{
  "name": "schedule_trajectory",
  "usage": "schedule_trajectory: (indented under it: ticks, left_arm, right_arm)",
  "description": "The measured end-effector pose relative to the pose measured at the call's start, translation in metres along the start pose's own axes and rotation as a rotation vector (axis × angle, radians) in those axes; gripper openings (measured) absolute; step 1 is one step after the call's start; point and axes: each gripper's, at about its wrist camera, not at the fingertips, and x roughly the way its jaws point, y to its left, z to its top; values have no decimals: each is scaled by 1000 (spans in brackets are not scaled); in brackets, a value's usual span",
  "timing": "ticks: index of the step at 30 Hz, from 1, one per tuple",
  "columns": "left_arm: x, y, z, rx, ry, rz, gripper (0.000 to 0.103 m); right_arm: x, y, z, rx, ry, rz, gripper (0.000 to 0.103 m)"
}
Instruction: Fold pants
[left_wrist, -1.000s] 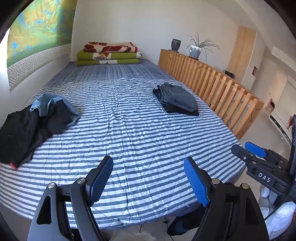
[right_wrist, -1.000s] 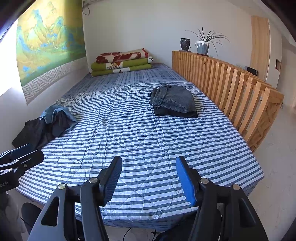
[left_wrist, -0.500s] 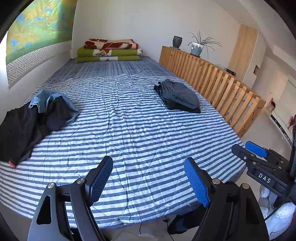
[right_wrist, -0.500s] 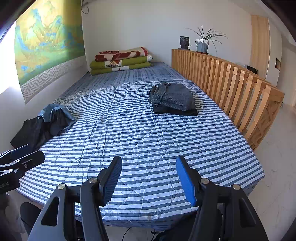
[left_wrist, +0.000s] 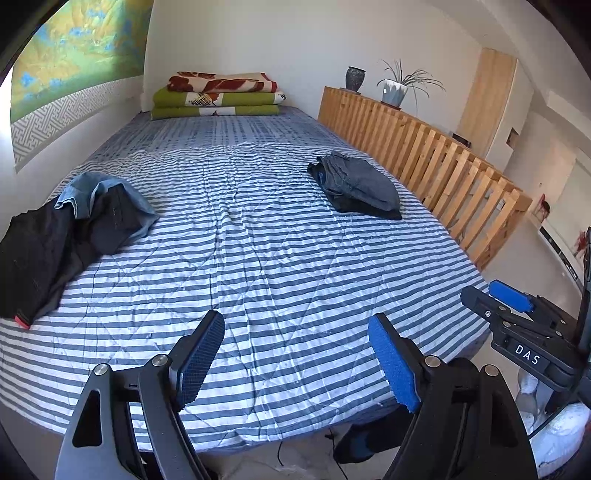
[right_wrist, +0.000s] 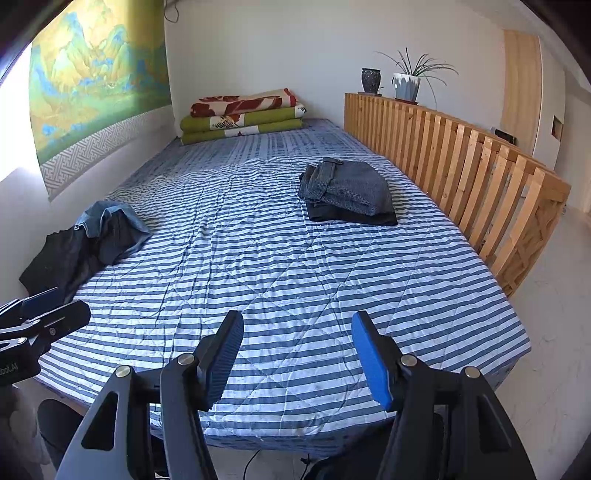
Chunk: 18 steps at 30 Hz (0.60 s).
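A loose heap of black and light-blue pants (left_wrist: 70, 229) (right_wrist: 88, 243) lies crumpled at the left edge of the striped bed (left_wrist: 258, 258) (right_wrist: 280, 266). A folded stack of dark grey pants (left_wrist: 356, 186) (right_wrist: 349, 194) rests at the right side near the wooden rail. My left gripper (left_wrist: 295, 358) hangs open above the bed's near edge, nothing between its blue pads. My right gripper (right_wrist: 297, 350) is open too, also at the near edge and empty. Each gripper shows at the side of the other's view: the right one (left_wrist: 517, 317) and the left one (right_wrist: 37, 325).
A slatted wooden rail (left_wrist: 436, 162) (right_wrist: 454, 162) runs along the bed's right side, with a vase and a potted plant (right_wrist: 406, 83) on top. Folded blankets (left_wrist: 218, 96) (right_wrist: 243, 114) are stacked at the far end. A wall hanging covers the left wall.
Both views have tilted down slightly, so the bed and clothes sit a little lower in frame. The grippers stay open and the clothes have not moved.
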Motion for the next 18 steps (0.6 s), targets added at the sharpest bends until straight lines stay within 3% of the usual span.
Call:
schedule_trajectory:
  ticks: [18]
  left_arm:
    - [1, -1, -2, 5, 4, 1, 83]
  right_arm:
    - [3, -1, -1, -2, 9, 7, 57]
